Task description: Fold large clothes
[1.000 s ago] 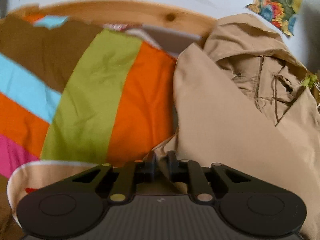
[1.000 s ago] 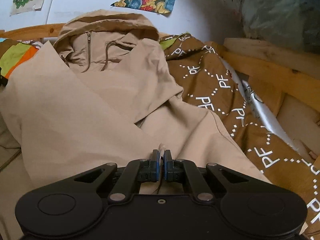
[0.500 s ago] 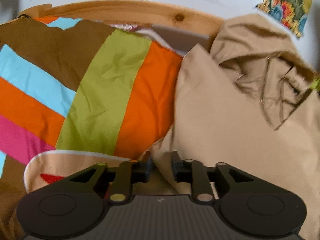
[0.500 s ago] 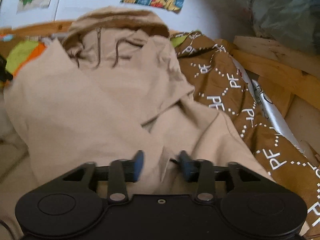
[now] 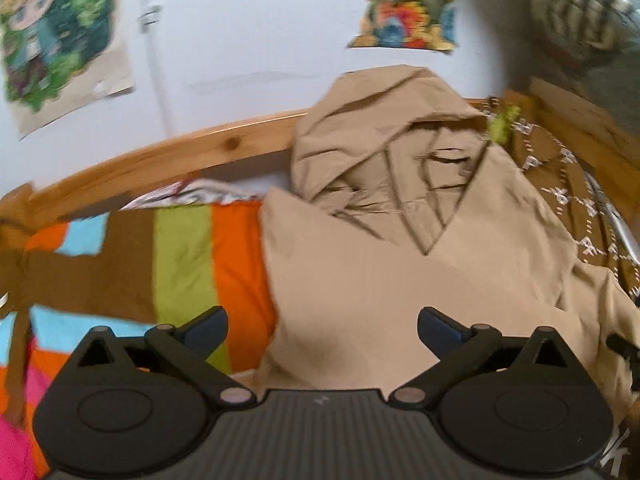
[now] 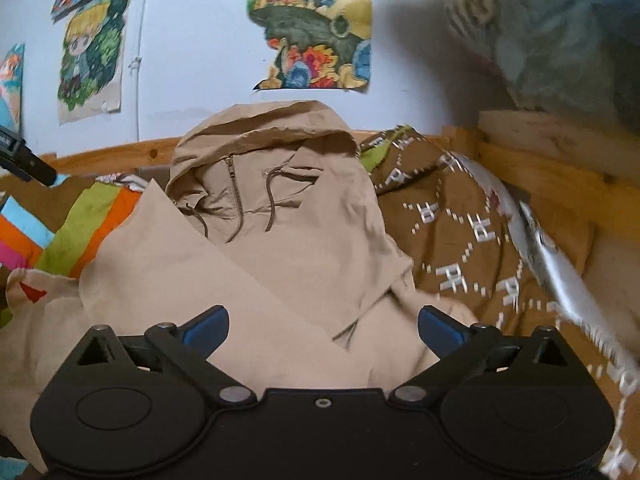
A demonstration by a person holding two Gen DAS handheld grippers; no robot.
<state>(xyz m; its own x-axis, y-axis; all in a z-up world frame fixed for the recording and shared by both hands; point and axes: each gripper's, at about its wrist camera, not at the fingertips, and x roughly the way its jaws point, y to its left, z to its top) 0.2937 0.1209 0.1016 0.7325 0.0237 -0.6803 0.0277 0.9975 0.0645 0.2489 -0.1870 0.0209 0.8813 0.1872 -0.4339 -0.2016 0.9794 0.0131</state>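
A tan hooded jacket (image 5: 400, 264) (image 6: 280, 240) lies on the bed with its hood toward the wall and the zip and drawstrings showing. Its lower part is folded up over the chest, leaving a diagonal edge. My left gripper (image 5: 322, 326) stands wide open above the jacket's left edge, nothing between its blue-padded fingers. Over the near fold my right gripper (image 6: 323, 326) is also wide open and empty. The left gripper's black tip (image 6: 24, 160) shows at the far left of the right wrist view.
A striped bedspread (image 5: 180, 256) in orange, green, brown and blue lies left of the jacket. A brown patterned cloth (image 6: 472, 240) lies to its right. A wooden bed rail (image 5: 180, 156) runs along the white wall with posters (image 6: 312, 28). A grey bundle (image 6: 552, 32) sits upper right.
Both grippers went from shut on the jacket's hem to wide open and let it go. Both have lifted and pulled back, so the views now show more of the wall.
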